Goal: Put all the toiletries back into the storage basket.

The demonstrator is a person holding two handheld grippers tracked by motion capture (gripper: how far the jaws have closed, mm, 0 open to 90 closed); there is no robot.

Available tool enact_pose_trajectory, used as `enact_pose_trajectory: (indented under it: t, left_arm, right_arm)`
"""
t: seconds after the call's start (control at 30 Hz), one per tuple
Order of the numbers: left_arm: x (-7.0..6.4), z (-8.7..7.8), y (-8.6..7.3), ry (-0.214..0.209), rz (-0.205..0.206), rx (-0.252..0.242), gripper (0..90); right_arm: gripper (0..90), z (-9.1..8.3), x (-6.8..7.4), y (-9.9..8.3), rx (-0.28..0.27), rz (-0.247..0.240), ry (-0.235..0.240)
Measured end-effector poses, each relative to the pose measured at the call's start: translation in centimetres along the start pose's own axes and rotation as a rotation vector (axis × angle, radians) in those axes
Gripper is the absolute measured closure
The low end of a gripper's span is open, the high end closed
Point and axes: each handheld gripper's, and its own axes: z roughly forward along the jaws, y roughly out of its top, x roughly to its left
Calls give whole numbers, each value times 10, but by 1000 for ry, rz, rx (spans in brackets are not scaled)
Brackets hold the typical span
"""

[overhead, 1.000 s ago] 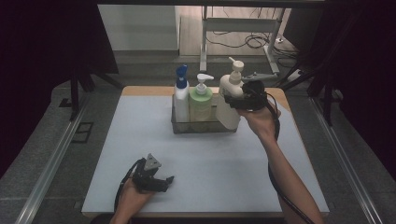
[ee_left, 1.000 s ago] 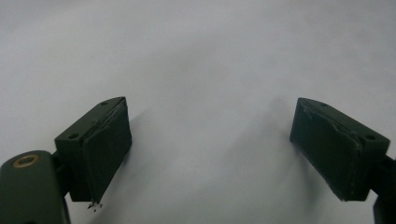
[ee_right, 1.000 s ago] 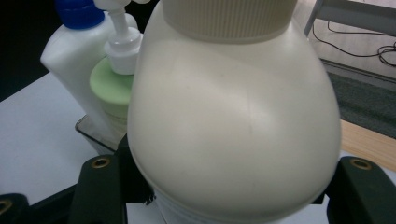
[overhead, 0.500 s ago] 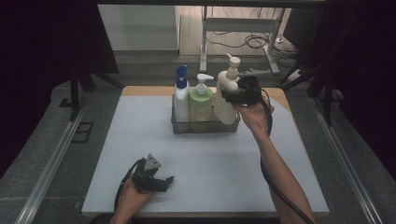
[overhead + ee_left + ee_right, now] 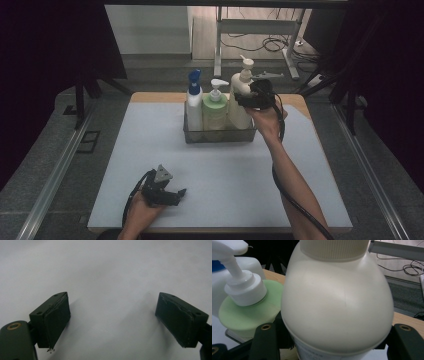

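The cream bottle (image 5: 240, 102) stood in the clear bin (image 5: 220, 134) at the bin's three o'clock end, toward twelve o'clock on the worktop (image 5: 220, 190), touching the green bottle (image 5: 215, 111); a blue-capped bottle (image 5: 193, 102) stood at the nine o'clock end. The right hand-held gripper (image 5: 250, 99) clenched the cream bottle at its wide shoulder, jaws on either side. That smooth, rounded body could slip through the pads, I judged, and a tilted lift might drag the neighbours or tip the light bin. The left hand-held gripper (image 5: 172, 192) lay released at seven o'clock, too far to steady anything.
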Motion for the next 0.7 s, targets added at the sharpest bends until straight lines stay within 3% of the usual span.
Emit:
enact_pose_trajectory:
  t: [0.17, 0.7]
  left_arm:
    - [0, 0, 0, 0, -4, -4, 123]
    - [0, 0, 0, 0, -4, -3, 123]
  right_arm:
    - [372, 9, -1, -5, 13, -13, -14]
    - [371, 34, -2, -35, 48, 9, -17]
